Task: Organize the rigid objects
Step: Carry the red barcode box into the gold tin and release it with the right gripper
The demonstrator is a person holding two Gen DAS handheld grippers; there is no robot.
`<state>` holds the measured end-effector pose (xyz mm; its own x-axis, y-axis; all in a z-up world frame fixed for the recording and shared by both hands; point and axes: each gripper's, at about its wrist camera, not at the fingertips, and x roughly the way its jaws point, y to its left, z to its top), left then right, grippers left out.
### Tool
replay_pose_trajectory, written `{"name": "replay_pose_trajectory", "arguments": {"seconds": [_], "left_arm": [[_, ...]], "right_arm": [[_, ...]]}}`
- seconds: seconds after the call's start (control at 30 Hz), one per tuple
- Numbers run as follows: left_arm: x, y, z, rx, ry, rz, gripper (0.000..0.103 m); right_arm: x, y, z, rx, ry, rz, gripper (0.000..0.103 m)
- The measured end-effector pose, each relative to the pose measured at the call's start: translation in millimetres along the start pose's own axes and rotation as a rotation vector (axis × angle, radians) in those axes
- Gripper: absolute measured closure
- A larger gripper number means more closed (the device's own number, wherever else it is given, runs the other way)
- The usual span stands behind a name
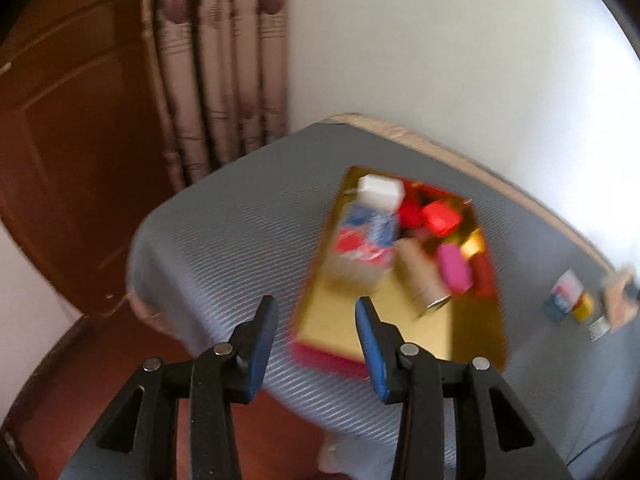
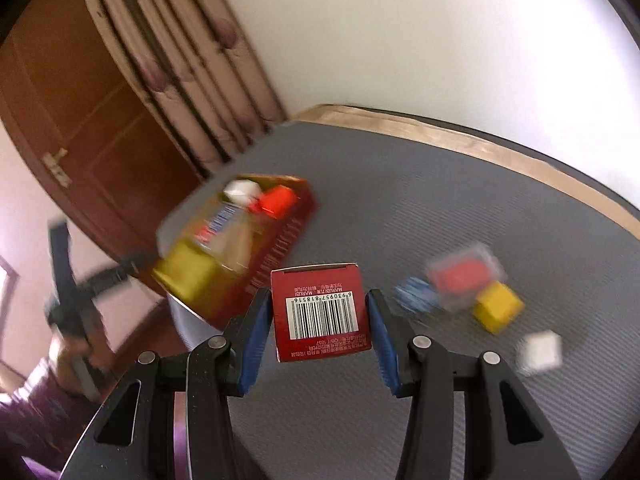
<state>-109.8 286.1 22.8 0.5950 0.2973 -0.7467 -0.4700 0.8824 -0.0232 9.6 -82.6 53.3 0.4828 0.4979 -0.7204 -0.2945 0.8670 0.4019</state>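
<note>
A gold-lined red box point(image 1: 400, 320) lies on the grey table and holds several items: a white and blue carton point(image 1: 372, 224), red blocks point(image 1: 438, 216), a pink block point(image 1: 454, 268) and a cardboard tube point(image 1: 420, 276). My left gripper point(image 1: 316, 308) is open and empty, above the box's near end. My right gripper point(image 2: 318, 302) is shut on a small red carton with a barcode point(image 2: 320, 312), held above the table. The gold-lined red box point(image 2: 236, 244) shows to its left in the right wrist view.
Loose on the table are a yellow cube point(image 2: 498, 306), a clear case with a red thing inside point(image 2: 464, 276), a blue item point(image 2: 414, 298) and a white cube point(image 2: 540, 352). A wooden door point(image 2: 92, 132), a curtain point(image 1: 216, 68) and a white wall stand behind the table's far edge.
</note>
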Motion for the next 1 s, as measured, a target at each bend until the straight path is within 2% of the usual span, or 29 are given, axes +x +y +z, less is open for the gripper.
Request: {"name": "replay_pose_trajectory", "arguments": {"seconds": [0.1,0.2,0.3,0.4,0.5,0.7,0.93,0.97,1.0], "left_arm": [[-9,7,-12,-0.013,-0.013,0.027,0.062],[-16,18,-11,-0.044,-0.049,0.025,0.062],[-18,20,-12,-0.032,-0.068,0.045,0.062],[-12,22,-14,-0.023,-0.048,0.037,0.062],[-9,25,-14,-0.034,-0.024,-0.006,0.062],[-13,29,-13,-0.051,-0.038,-0.028,0.062],[0,29,-14,-0.060,0.027,-0.049,0.062],[-1,28,-14,-0.059,0.025,-0.047,0.062],[-1,28,-14,-0.058,0.021,-0.042,0.062]], "right_arm": [[34,34,19,0.000,0.047,0.083,0.058],[77,73,29,-0.036,0.105,0.115,0.058],[120,108,33,-0.066,0.162,0.128,0.058],[157,134,33,-0.100,0.209,0.106,0.058],[189,145,31,-0.080,0.254,0.090,0.058],[220,160,24,-0.058,0.293,0.074,0.058],[236,168,21,-0.058,0.286,0.040,0.056],[234,168,20,-0.051,0.275,0.041,0.053],[231,168,21,-0.044,0.264,0.046,0.045]]}}
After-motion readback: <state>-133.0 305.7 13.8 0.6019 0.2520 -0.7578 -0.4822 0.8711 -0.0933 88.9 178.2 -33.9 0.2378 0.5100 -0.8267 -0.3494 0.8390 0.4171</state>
